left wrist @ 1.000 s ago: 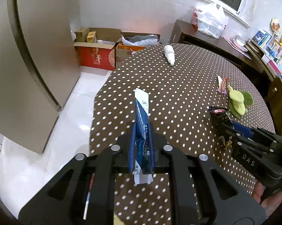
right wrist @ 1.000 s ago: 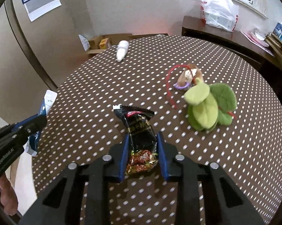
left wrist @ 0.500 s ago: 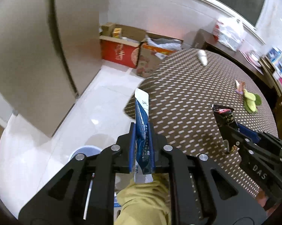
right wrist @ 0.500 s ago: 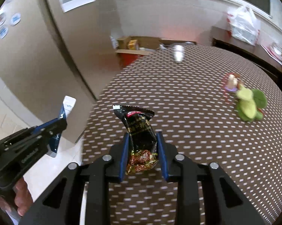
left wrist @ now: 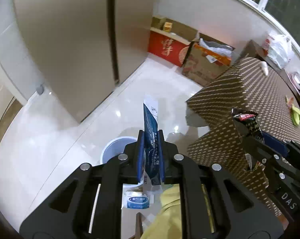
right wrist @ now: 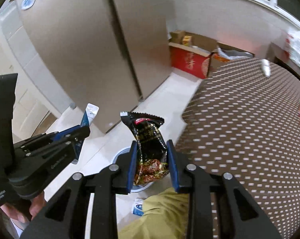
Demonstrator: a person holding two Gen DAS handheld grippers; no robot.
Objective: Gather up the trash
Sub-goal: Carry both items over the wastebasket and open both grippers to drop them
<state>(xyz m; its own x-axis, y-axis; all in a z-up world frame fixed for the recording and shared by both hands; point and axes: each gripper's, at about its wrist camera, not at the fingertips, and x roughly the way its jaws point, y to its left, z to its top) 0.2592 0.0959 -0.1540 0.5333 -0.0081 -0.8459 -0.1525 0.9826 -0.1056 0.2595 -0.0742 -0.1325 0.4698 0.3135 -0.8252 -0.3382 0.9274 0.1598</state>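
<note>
Clearly both pieces of trash are already off the counter (right wrist: 249, 119) and in hand. The left gripper (left wrist: 151, 155) has its jaws clenched on a blue-and-white sachet (left wrist: 151, 123), standing upright; the right gripper (right wrist: 152, 161) pinches a black snack wrapper (right wrist: 149, 139) low on its crumpled body. Both hang over the floor near a pale blue bin (left wrist: 118, 149) — partly hidden behind the jaws. I'd judge both wrappers nearly weightless, limp and slick, so a grip across the flat middle suits them and they may flutter when let go. The sachet carries white print, too small to read; the wrapper shows a red label and pale characters I cannot make out. The right gripper's side reads "DAS". A red box (left wrist: 168, 47) by the wall bears gold characters.
</note>
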